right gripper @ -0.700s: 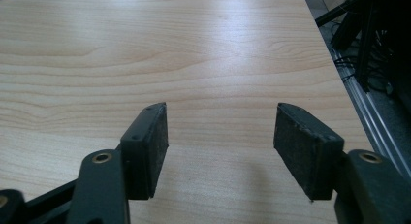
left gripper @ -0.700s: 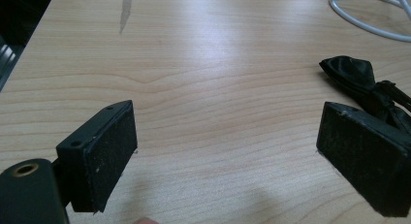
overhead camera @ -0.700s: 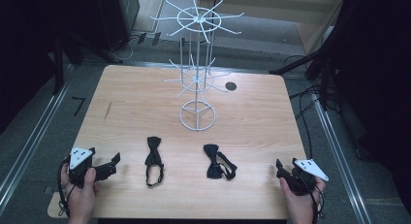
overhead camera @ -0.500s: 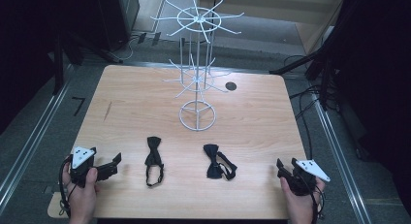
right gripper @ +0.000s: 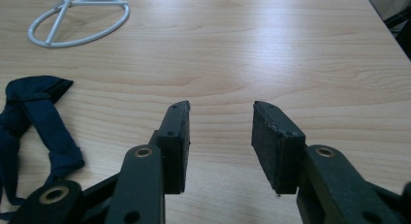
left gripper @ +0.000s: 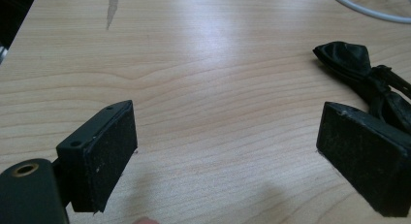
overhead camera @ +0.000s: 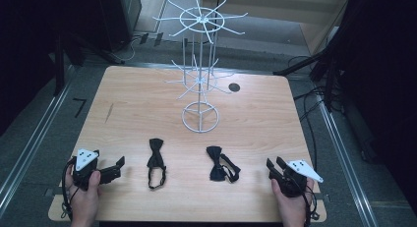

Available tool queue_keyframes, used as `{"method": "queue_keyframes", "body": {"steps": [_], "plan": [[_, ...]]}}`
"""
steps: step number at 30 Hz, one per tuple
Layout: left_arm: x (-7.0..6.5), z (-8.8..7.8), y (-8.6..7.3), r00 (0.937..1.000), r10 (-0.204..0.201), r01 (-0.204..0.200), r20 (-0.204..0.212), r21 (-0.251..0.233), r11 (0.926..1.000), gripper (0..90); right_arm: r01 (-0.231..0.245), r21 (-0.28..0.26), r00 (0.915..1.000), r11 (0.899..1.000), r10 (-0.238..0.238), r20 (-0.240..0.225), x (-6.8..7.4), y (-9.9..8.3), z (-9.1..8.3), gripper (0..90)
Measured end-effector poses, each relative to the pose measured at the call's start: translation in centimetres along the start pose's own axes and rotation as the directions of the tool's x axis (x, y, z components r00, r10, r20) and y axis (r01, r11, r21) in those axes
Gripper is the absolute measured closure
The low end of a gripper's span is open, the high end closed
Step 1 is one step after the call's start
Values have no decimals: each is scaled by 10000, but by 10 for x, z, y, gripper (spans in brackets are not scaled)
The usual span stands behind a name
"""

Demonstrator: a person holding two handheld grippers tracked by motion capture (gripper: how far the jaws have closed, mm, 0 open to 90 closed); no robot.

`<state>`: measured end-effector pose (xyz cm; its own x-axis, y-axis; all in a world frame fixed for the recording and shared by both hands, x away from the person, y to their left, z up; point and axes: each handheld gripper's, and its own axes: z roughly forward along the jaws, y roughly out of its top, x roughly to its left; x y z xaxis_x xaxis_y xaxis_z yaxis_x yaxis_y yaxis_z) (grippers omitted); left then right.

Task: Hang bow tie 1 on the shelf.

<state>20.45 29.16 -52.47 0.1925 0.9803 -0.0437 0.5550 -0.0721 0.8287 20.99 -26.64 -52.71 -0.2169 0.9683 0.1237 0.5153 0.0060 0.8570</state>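
Two black bow ties lie on the wooden table [overhead camera: 137,104]. The left bow tie [overhead camera: 156,160] has its strap looped toward the front edge, and the right bow tie [overhead camera: 216,163] lies at a slant. My left gripper [overhead camera: 110,165] rests near the front left corner, jaws wide open and empty, pointing toward the left bow tie [left gripper: 358,64]. In its own view the left gripper [left gripper: 225,151] holds only bare wood between the jaws. My right gripper [overhead camera: 275,164] sits at the front right, open and empty. From the right gripper [right gripper: 220,136], the right bow tie [right gripper: 34,112] lies to the left.
A white wire display rack [overhead camera: 200,117] with a ring base and two tiers of hooks stands behind the bow ties at the table's middle. Its base ring [right gripper: 77,20] shows far left. A round black hole [overhead camera: 234,87] is near the back edge. Cables run on the floor at right.
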Motion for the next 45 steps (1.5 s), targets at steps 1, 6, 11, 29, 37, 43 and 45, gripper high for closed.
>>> {"method": "queue_keyframes", "body": {"steps": [1,6,11,29,37,43,45], "plan": [[0,0,0,10000,0,0,0,0,10000,83,0,0,10000,10000,0,0,0,0,0,604],[0,0,0,10000,27,-27,-1,31,10000,83,131,234,9996,9996,-126,-233,12,0,1,618],[0,1,0,10000,7,-7,27,38,10000,83,256,537,9964,9982,-212,-819,25,-2,6,619],[0,1,0,10000,45,-46,31,72,10000,83,665,1115,9770,9915,-420,-2090,61,-9,28,640],[0,1,0,10000,61,-61,26,77,10000,83,902,1237,9698,9882,-589,-2365,71,-9,34,656],[0,1,0,10000,39,-39,36,61,10000,83,1208,1417,9642,9825,-822,-2521,74,-11,34,664],[0,1,0,10000,22,-22,38,70,10000,83,1257,1440,9631,9816,-859,-2549,74,-11,34,664]]}}
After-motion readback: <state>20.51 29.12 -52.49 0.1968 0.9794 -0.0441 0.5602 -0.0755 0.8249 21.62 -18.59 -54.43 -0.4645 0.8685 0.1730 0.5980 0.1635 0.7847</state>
